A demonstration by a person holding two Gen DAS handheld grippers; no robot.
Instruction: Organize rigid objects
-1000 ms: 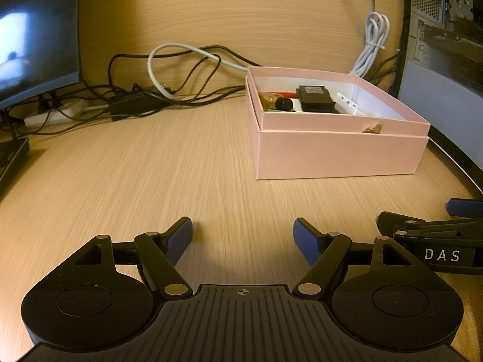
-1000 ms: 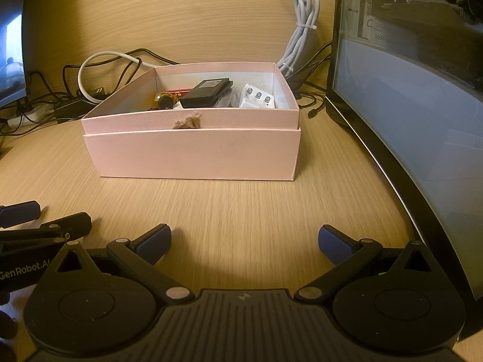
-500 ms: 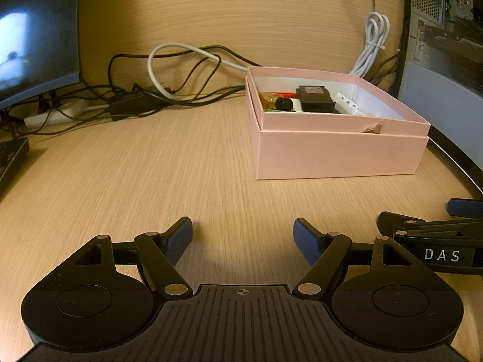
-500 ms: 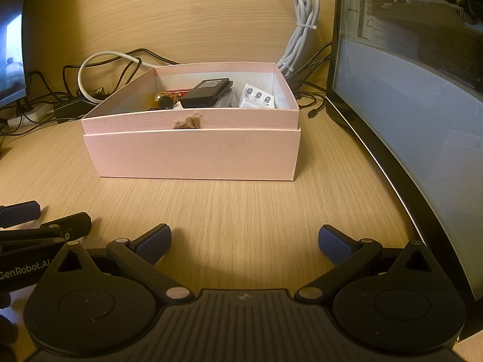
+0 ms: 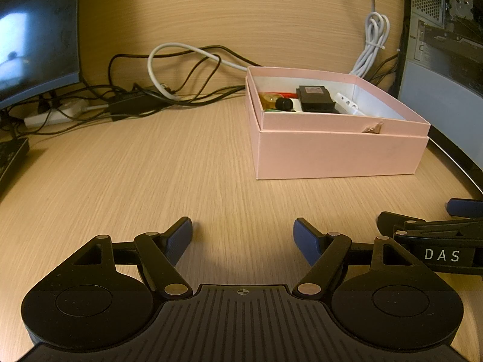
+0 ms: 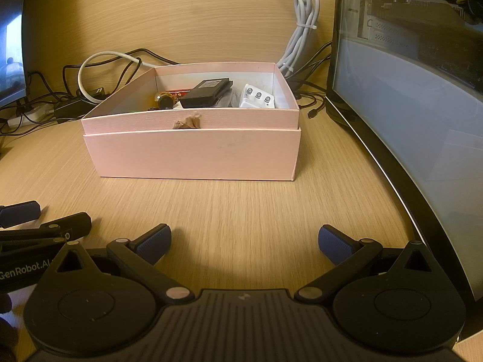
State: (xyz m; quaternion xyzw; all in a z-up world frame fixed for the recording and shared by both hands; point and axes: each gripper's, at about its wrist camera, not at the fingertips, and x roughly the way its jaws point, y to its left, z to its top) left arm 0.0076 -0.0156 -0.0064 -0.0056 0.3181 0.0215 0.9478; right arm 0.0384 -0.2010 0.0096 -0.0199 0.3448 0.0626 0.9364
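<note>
Both claws idle at the pink box (image 6: pixel 196 154)
Left claw (image 5: pixel 243 236) and right claw (image 6: pixel 244 241) spread apart, empty, low over the counter (image 5: pixel 151 175).

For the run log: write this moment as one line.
left gripper: open, empty | right gripper: open, empty | pink box: open, holds small items | both grippers short of box

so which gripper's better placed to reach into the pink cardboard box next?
Probably the right gripper: the pink cardboard box sits straight ahead of its open jaws. For the left gripper, also open, the box lies off to the right.
</note>
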